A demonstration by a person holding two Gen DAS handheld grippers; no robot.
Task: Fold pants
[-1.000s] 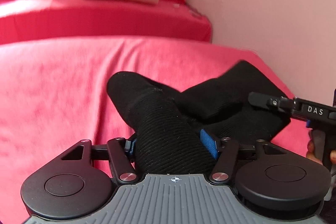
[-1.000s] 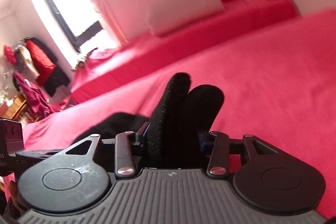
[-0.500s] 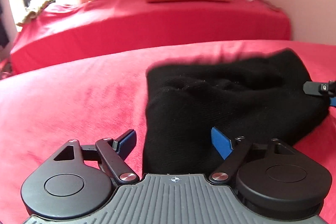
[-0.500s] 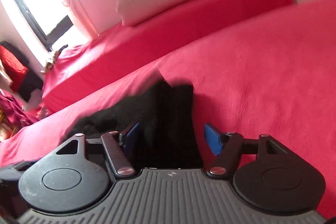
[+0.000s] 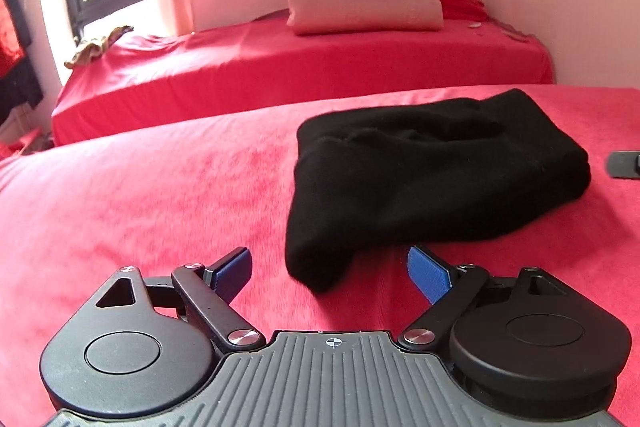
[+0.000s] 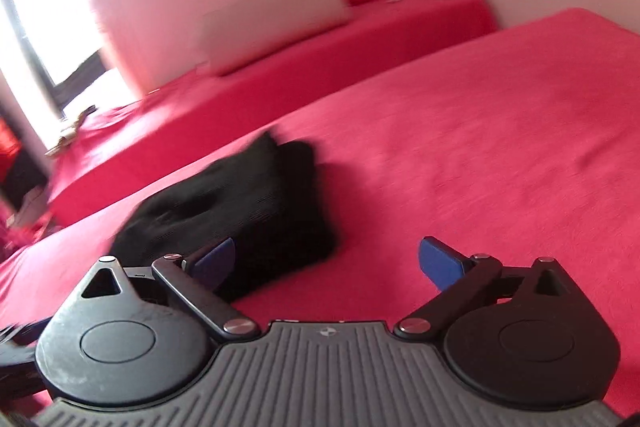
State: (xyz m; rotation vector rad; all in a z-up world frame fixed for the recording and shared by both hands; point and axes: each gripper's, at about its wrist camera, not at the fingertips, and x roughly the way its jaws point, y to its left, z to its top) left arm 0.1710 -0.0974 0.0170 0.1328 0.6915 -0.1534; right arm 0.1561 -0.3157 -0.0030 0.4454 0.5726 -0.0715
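Now I see the red bed [image 5: 140, 195] filling the lower frame; the black pants [image 5: 432, 183] lie folded on it, centre-right; my left gripper [image 5: 330, 267] stands wide, one corner of cloth between its tips, unpinched; my right gripper [image 6: 326, 261] has just been opening, wide, holding nothing.

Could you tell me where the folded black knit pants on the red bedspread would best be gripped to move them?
Probably the near corner of the folded black knit pants: it bulges off the red bedspread just ahead of the open left gripper, so come in low from the near side.
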